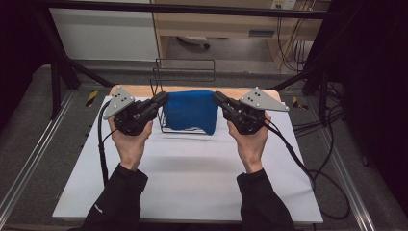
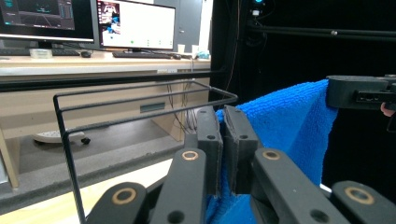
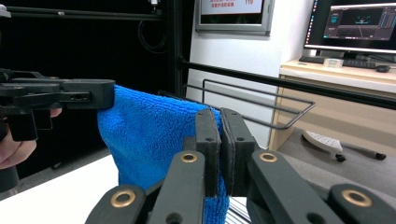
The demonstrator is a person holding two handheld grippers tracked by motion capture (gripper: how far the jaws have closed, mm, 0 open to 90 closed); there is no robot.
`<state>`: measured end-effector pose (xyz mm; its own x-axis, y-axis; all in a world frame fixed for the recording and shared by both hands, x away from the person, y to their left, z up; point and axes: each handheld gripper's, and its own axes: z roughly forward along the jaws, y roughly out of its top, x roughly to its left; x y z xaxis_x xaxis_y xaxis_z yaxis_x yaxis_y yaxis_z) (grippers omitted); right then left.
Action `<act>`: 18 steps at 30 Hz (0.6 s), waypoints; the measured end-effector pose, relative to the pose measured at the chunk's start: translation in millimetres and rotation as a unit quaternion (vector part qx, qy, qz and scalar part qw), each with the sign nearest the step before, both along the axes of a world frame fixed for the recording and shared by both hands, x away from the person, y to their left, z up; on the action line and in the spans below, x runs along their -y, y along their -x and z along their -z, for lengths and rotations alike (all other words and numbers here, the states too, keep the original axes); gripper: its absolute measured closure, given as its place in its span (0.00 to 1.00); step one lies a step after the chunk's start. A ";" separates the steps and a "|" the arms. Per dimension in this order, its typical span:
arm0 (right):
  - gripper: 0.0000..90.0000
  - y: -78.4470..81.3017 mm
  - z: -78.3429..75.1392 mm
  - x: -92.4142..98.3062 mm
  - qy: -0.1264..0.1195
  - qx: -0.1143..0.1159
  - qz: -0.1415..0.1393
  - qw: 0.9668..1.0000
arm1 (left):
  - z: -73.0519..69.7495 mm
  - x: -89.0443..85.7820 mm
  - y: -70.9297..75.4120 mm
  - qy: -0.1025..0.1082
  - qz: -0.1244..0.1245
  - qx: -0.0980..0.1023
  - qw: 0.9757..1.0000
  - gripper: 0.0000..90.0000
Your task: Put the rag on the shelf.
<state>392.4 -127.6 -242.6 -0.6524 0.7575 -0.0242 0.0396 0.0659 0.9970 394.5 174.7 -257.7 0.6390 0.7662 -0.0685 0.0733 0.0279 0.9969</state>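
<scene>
White sheet (image 1: 192, 178) covers the table; its near half is bare, with the person's dark sleeves coming in over the near edge. Past the middle, both hands are raised side by side. Left gripper (image 1: 161, 99): jaws closed tight on the left upper corner of the blue towel (image 1: 190, 111), cloth pinched between the pads (image 2: 236, 154). Right gripper (image 1: 219, 98): jaws likewise clamped on the right upper corner, terry squeezed between its pads (image 3: 205, 149). The towel's top edge is stretched between the two grips, roughly level, and the rest hangs free above the sheet, near the far edge.

Just behind and partly beneath the towel stands a black wire rack (image 1: 185, 72), at the far edge of the sheet by the wooden strip (image 1: 144, 90); its top rail (image 2: 140, 100) runs close beside the left jaws.

Judgement: the step in hand is carrying the spread towel to the rack for hanging. The next move calls for lifting the top edge clear of the rail, pushing forward, lowering so the cloth drapes, and only then loosening both grips together. Risk: a corner snagging a wire.
</scene>
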 end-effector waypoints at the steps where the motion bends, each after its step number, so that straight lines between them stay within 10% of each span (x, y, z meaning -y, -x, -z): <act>1: 0.97 -1.1 -1.7 -0.4 0.000 0.001 0.000 1.000 | -1.6 -0.4 -1.0 0.004 0.000 0.000 1.000 0.95; 18: 0.97 -12.2 -28.2 -6.2 0.006 0.020 0.001 1.000 | -31.0 -5.1 -15.3 0.017 -0.013 0.028 0.999 0.95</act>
<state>404.6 -121.4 -214.4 -0.6492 0.7582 -0.0600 -0.0005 0.0784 0.9969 409.7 179.7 -226.7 0.6217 0.7810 -0.0592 0.0161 0.0628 0.9979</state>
